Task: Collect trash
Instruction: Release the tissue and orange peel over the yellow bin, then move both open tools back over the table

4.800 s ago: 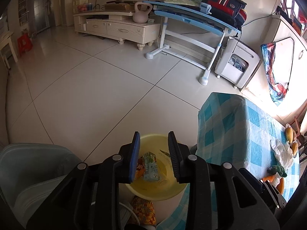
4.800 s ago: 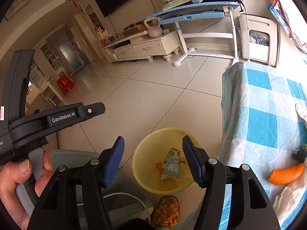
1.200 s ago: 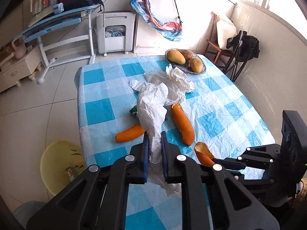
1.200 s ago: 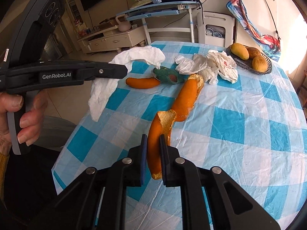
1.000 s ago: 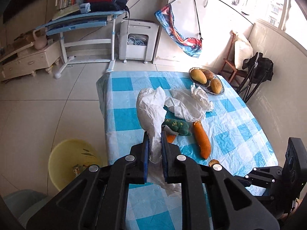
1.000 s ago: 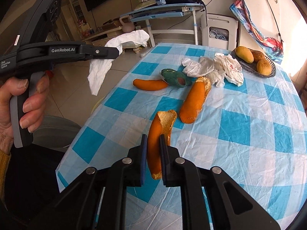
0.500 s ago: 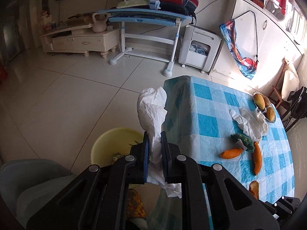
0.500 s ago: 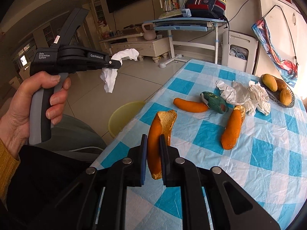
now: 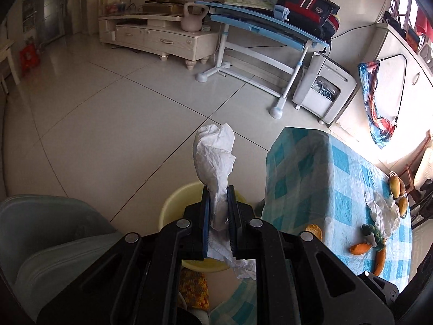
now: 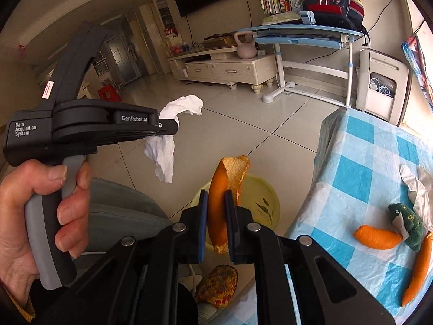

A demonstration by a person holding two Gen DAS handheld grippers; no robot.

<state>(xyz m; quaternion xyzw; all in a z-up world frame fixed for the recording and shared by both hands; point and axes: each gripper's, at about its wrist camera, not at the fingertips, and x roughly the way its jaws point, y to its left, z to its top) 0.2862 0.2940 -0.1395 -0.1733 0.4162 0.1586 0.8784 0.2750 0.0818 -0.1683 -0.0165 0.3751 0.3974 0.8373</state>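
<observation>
My left gripper point(image 9: 218, 192) is shut on a crumpled white tissue point(image 9: 215, 159) and hangs over the yellow bin point(image 9: 173, 205) on the floor. The same left gripper point(image 10: 174, 129) shows in the right wrist view, held by a hand point(image 10: 40, 211), with the tissue point(image 10: 165, 149) dangling from it. My right gripper point(image 10: 216, 196) is shut on an orange peel point(image 10: 222, 187) above the yellow bin point(image 10: 261, 203). On the blue checked table point(image 10: 360, 168) lie more orange peels point(image 10: 377, 237), a green wrapper point(image 10: 408, 224) and white tissues point(image 10: 418, 184).
A grey-green chair point(image 9: 51, 233) stands left of the bin. A patterned slipper point(image 10: 219, 284) lies on the floor by the bin. A fruit basket point(image 9: 397, 189) sits at the table's far end. Further back are a blue desk point(image 9: 265, 24) and a TV cabinet point(image 9: 157, 35).
Both grippers have swung left off the table to above the yellow bin, each still shut on its load. The left gripper has rolled as it went.
</observation>
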